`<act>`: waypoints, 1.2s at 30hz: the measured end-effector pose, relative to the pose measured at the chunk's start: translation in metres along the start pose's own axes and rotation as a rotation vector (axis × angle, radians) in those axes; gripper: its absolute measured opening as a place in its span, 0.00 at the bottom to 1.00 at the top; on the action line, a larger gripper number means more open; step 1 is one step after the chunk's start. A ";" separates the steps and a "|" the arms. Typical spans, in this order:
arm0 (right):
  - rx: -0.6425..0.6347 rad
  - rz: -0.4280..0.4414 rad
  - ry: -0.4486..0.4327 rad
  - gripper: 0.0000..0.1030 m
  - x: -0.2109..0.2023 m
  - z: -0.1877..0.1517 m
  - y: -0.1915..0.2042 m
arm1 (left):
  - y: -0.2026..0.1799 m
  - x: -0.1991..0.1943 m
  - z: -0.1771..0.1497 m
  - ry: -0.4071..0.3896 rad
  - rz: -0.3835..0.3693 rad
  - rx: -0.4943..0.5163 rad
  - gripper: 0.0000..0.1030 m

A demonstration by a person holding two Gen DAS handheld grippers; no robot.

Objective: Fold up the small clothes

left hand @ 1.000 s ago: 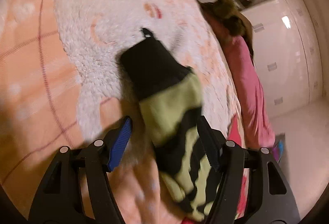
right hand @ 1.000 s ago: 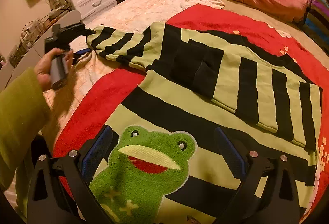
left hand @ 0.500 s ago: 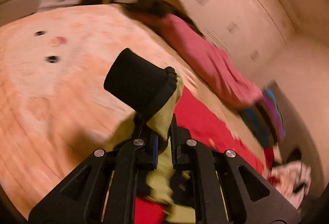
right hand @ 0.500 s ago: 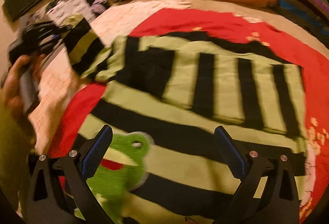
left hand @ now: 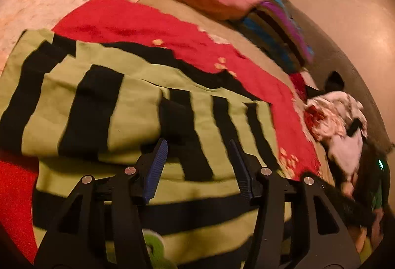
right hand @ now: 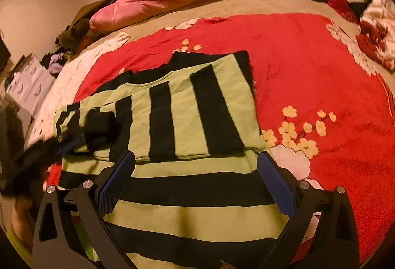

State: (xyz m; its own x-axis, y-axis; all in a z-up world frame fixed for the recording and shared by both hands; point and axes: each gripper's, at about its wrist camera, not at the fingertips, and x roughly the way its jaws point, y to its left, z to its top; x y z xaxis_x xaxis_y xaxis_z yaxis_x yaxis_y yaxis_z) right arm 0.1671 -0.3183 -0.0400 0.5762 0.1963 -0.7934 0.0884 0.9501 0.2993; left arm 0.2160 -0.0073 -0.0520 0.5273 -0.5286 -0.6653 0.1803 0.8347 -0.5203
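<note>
I see both grippers alike: left gripper [left hand: 197, 160] and right gripper [right hand: 197, 172] have black skeletal frames, blue ribbed pads [right hand: 276, 180], silver screws [left hand: 265, 171] behind the pads.

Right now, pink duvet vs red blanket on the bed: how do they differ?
The pink duvet is plain and bunched in a puffy roll along the far edge of the bed; the red blanket lies spread flat and bears pale flower prints. The striped sweater lies on the red blanket, not on the pink duvet. Both are bedding on one bed.
</note>
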 end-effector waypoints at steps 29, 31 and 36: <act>-0.182 0.555 0.220 0.58 0.124 0.027 0.142 | 0.107 -0.059 0.036 -0.076 0.279 -0.049 0.59; -0.181 0.584 0.205 0.53 0.120 0.028 0.143 | 0.110 -0.058 0.030 -0.074 0.269 -0.072 0.60; -0.275 0.669 0.167 0.45 0.101 0.027 0.151 | 0.114 -0.067 0.016 -0.105 0.247 -0.129 0.67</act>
State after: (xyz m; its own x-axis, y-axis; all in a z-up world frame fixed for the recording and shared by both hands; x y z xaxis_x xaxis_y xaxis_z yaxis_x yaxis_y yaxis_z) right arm 0.2604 -0.1620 -0.0607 0.3026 0.7679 -0.5646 -0.4572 0.6367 0.6209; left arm 0.2147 0.1260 -0.0584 0.6260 -0.2877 -0.7248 -0.0673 0.9060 -0.4178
